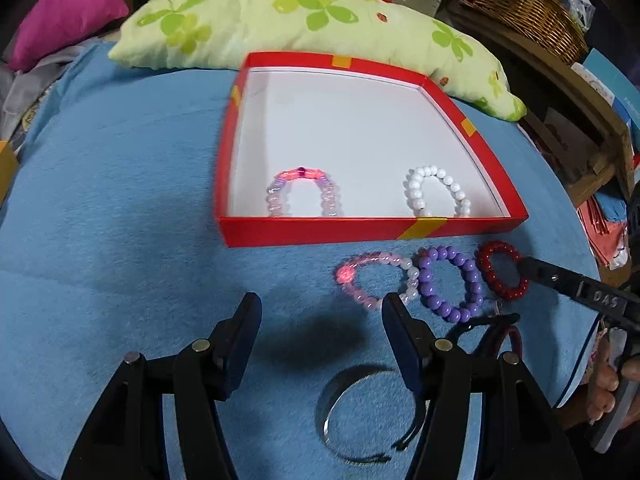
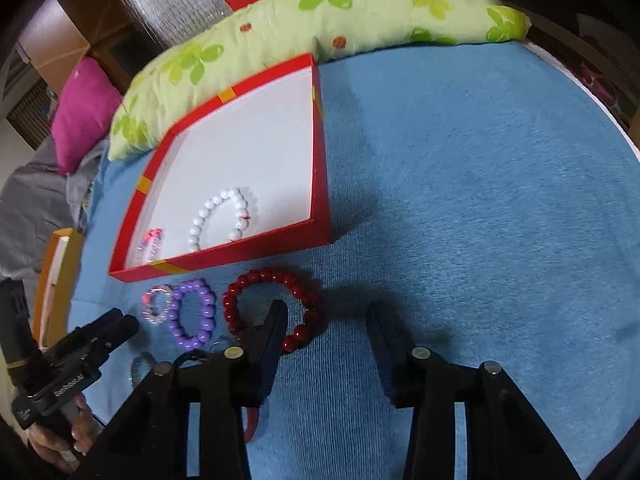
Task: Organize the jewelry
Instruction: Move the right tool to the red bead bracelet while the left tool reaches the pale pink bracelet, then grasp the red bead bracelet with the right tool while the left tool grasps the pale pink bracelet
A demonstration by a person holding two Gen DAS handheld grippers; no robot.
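A red box (image 1: 320,231) with a white floor lies on the blue cloth and holds a pink-lilac bracelet (image 1: 326,196) and a white pearl bracelet (image 1: 414,188). In front of it lie a pale pink bracelet (image 1: 362,298), a purple bracelet (image 1: 472,276) and a dark red bracelet (image 1: 486,270). A silver bangle (image 1: 332,412) lies nearer. My left gripper (image 1: 320,320) is open and empty, just left of the pink bracelet. My right gripper (image 2: 330,320) is open, its left finger (image 2: 272,332) over the dark red bracelet (image 2: 256,280). The box (image 2: 224,258) also shows in the right wrist view.
A green flowered pillow (image 1: 280,24) lies behind the box, with a magenta cushion (image 1: 68,12) at far left. A wicker basket (image 1: 528,4) stands at back right. An orange box (image 2: 56,280) sits left of the red box. Dark cord jewelry (image 1: 496,332) lies by the purple bracelet.
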